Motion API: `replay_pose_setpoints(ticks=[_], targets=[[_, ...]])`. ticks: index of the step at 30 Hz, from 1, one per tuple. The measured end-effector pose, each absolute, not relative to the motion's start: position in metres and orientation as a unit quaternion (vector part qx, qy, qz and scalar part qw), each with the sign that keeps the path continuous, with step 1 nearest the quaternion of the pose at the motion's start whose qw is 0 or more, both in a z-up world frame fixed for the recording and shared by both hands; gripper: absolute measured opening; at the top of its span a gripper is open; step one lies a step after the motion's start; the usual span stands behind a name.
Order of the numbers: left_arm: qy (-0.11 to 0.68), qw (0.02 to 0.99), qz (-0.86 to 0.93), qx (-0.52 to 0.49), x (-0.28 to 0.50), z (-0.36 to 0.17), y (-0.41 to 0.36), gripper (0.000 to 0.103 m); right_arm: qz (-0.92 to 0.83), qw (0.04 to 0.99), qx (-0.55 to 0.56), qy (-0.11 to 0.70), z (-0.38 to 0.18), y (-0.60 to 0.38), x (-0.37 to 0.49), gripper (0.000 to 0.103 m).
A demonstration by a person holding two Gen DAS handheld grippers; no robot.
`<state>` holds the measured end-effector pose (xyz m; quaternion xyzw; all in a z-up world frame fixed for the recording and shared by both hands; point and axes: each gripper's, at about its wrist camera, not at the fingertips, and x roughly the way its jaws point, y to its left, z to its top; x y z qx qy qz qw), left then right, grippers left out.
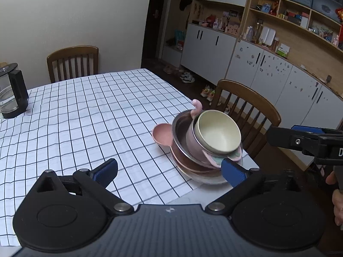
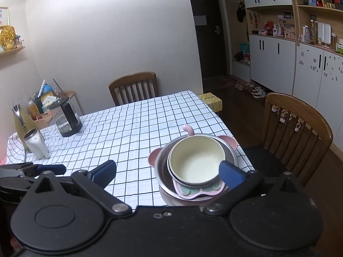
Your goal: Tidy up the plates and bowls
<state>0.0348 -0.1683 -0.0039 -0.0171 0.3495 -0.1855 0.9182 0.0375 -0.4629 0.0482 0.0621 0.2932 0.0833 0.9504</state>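
A stack of dishes stands near the table's right front corner. On top is a cream bowl (image 1: 218, 133) (image 2: 196, 160), leaning inside a pink bowl (image 1: 193, 143). Below are a steel bowl (image 1: 180, 128) (image 2: 163, 171), a pink eared plate (image 1: 163, 136) (image 2: 230, 142) and a pastel animal-shaped plate (image 2: 193, 192). My left gripper (image 1: 169, 172) is open in front of the stack, its right pad (image 1: 233, 174) at the stack's near edge. My right gripper (image 2: 168, 173) is open too, its right pad (image 2: 231, 174) over the cream bowl's near rim. Nothing is held.
A glass kettle (image 1: 12, 92) (image 2: 66, 117) and a white flask (image 2: 36, 143) stand at the table's far left. Wooden chairs stand behind the table (image 2: 134, 87) and to its right (image 2: 298, 128). The checked tablecloth (image 1: 96, 111) ends close beside the stack.
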Motion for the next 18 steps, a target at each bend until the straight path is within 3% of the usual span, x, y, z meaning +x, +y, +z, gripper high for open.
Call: replay_pose_setpoints(ticks=[18], targets=[[0.343, 0.92, -0.188, -0.02, 0.002, 0.005, -0.161, 0.103, 0.032, 0.953, 0.093, 0.286, 0.044, -0.451, -0.01, 0.103]])
